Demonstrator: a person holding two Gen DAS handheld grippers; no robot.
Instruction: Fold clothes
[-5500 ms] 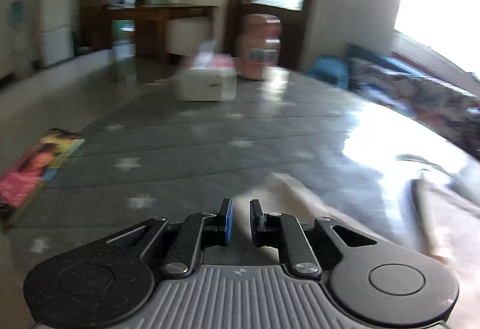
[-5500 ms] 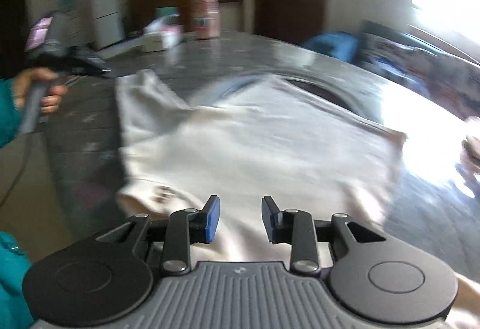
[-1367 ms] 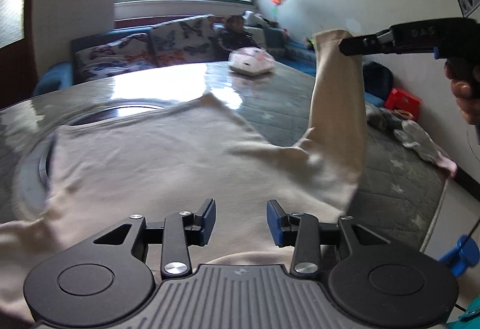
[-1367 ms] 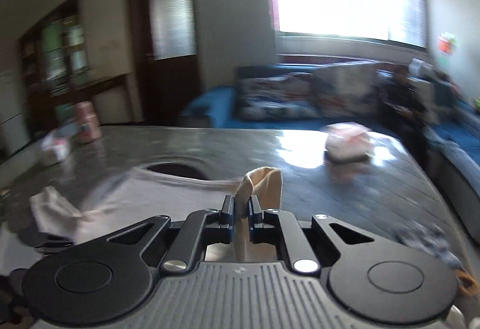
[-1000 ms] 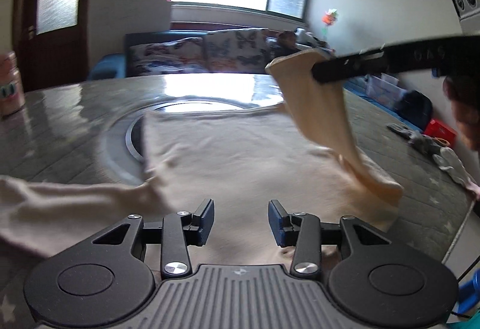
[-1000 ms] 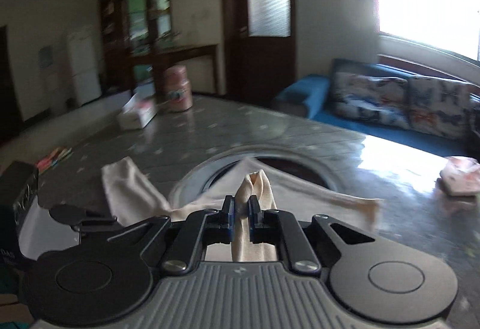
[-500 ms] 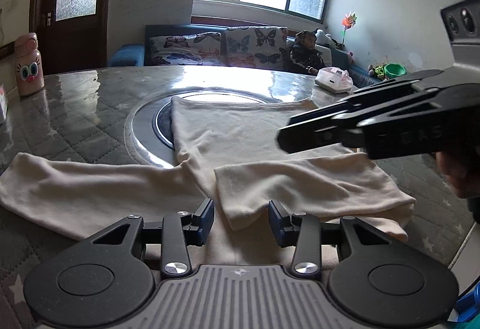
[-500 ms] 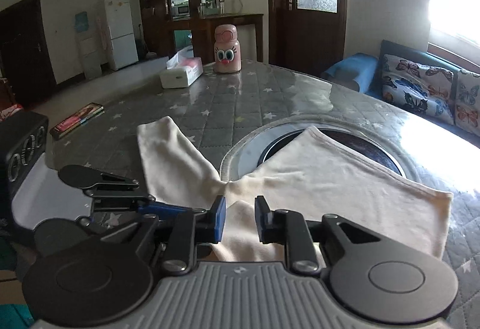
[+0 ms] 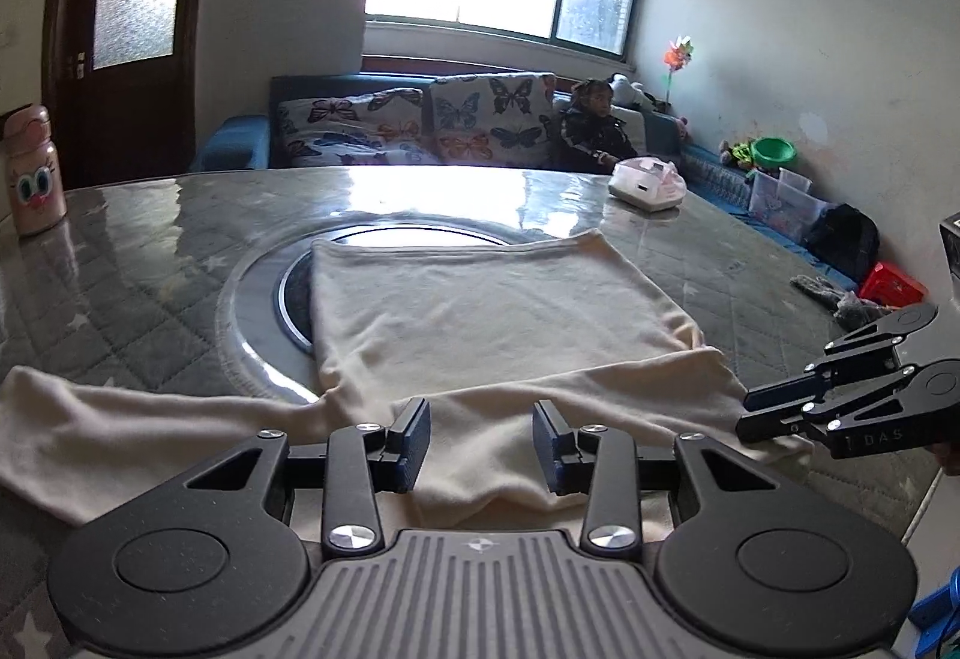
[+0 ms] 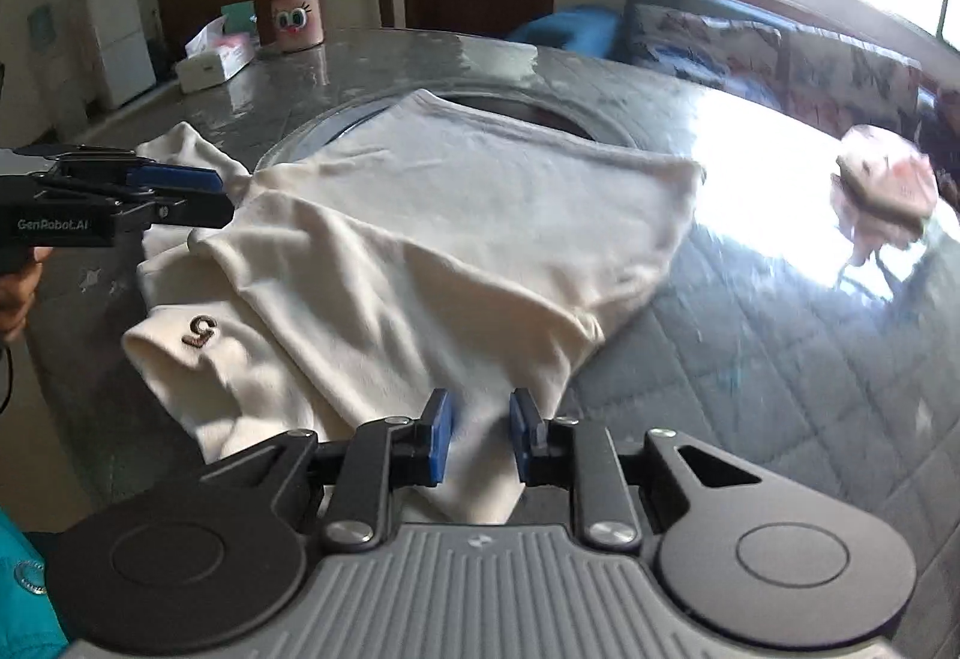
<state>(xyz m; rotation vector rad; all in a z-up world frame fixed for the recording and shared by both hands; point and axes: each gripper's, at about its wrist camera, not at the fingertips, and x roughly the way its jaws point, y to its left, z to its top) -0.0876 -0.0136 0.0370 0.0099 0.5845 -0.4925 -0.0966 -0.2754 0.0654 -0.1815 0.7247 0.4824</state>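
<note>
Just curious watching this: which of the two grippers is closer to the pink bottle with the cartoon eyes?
Left. The left gripper hovers over the shirt's side toward the pink bottle; the right gripper sits at the shirt's opposite, near edge.

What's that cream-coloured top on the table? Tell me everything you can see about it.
The cream top is a soft, plain knit, long-sleeved. It lies flat on the grey quilted table, partly over a round inset ring. One sleeve is folded across its body; the other stretches out sideways. A small "5" badge sits near a rumpled edge. Neither open gripper holds it.
</note>
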